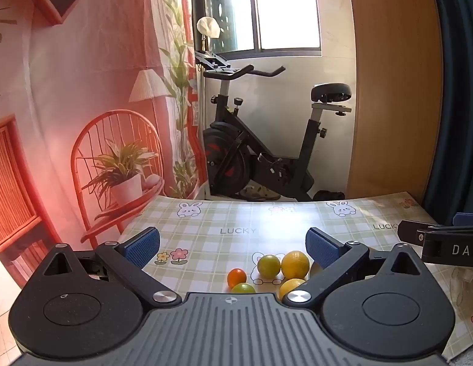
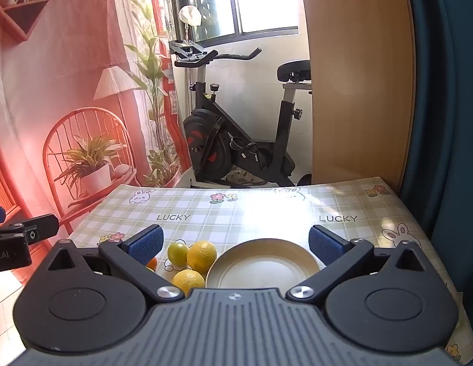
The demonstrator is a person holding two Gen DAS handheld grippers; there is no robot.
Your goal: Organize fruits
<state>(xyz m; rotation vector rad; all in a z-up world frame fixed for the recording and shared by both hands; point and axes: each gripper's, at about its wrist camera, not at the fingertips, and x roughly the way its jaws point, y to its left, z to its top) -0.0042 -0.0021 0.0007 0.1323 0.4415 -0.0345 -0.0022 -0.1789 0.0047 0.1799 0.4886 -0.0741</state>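
The fruits lie bunched on the worktop (image 2: pixel 266 210): a big lemon (image 2: pixel 201 256), a lime (image 2: pixel 177 253), a second lemon (image 2: pixel 188 280) and a small orange (image 1: pixel 236 277), touching or nearly so. The plate (image 2: pixel 263 267) sits just beside them at 3 o'clock. Seen from the left tool (image 1: pixel 233 245), the bunch is at 5 o'clock, between its fingers. The right tool (image 2: pixel 236 244) has the plate dead ahead, fruit at 9 o'clock. Both tools gape wide, empty. The left is probably nearer to the fruit.
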